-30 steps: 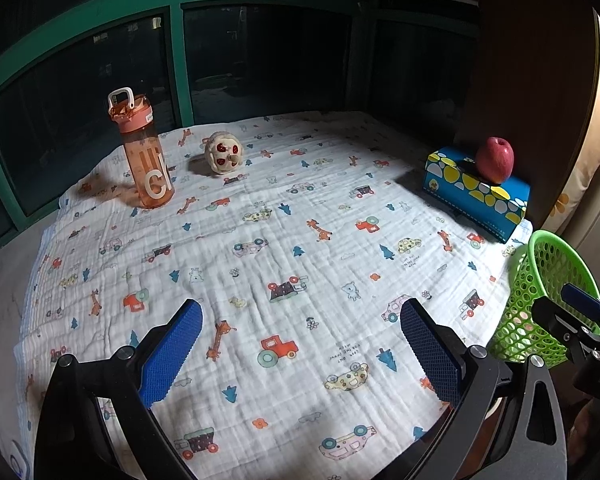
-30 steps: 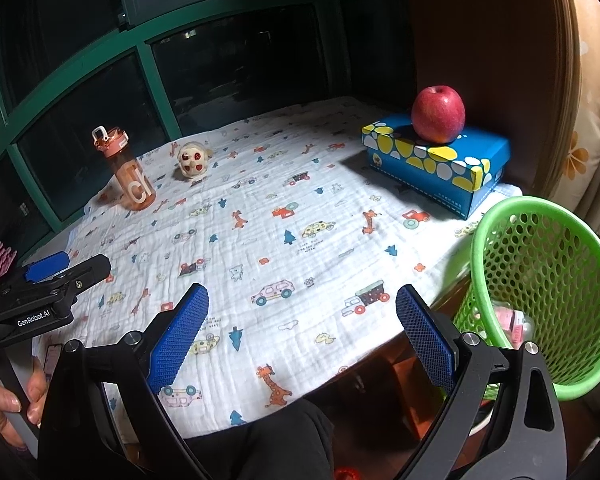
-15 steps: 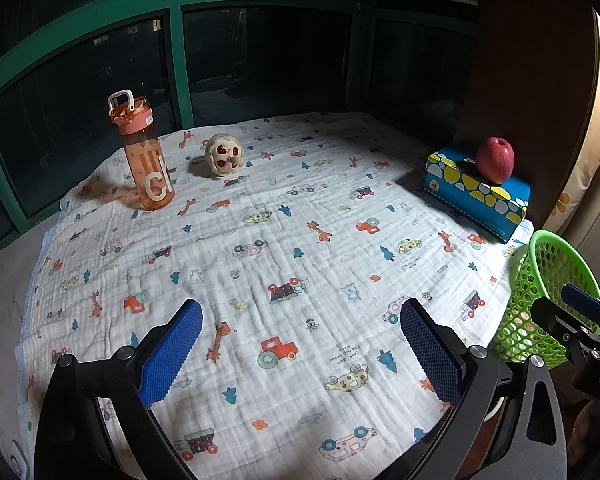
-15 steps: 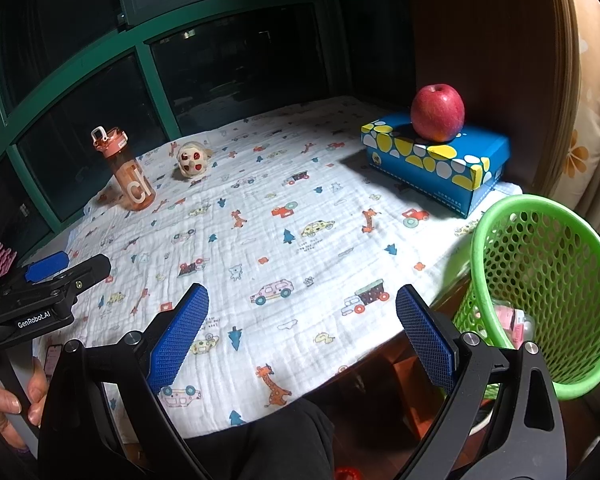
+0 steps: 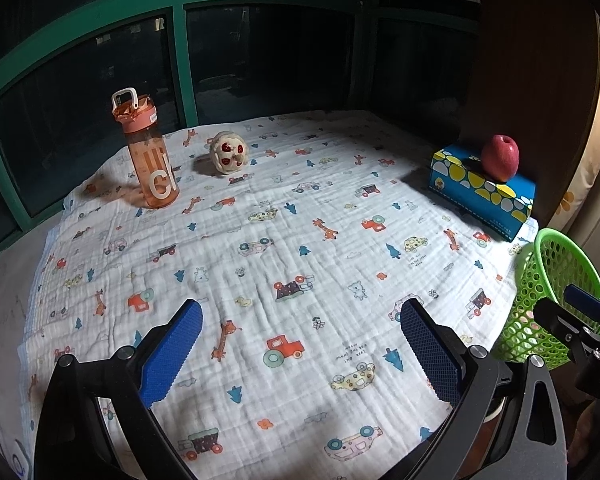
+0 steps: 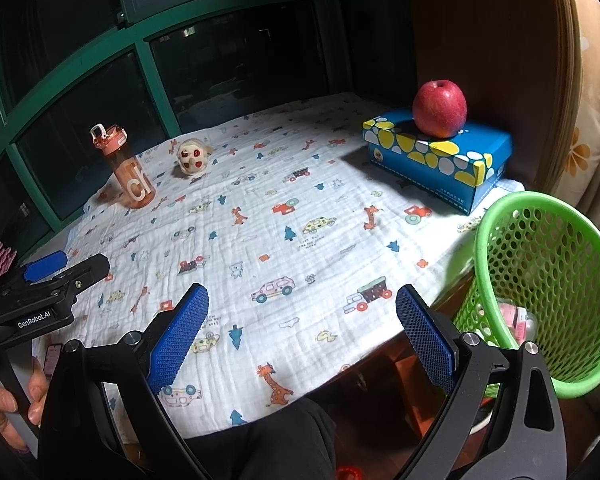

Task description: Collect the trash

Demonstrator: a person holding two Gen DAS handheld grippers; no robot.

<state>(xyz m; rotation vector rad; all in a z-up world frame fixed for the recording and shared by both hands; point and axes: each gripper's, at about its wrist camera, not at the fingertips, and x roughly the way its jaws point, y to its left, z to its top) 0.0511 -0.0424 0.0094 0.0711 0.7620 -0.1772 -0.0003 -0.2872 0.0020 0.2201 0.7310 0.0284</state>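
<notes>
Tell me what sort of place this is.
Probably a room in a home, at night. A table is spread with a child's printed cloth beside dark green-framed windows. On it stand a water bottle, a small toy and an apple on a box. A green basket sits at the table's edge.

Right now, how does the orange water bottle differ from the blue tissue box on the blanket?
The orange water bottle stands upright and tall; the blue tissue box lies flat and low. The bottle is see-through with a white carry loop; the box is opaque with yellow and white spots. The bottle carries nothing on top; the box has a red apple resting on it. Both sit on the printed blanket.
</notes>
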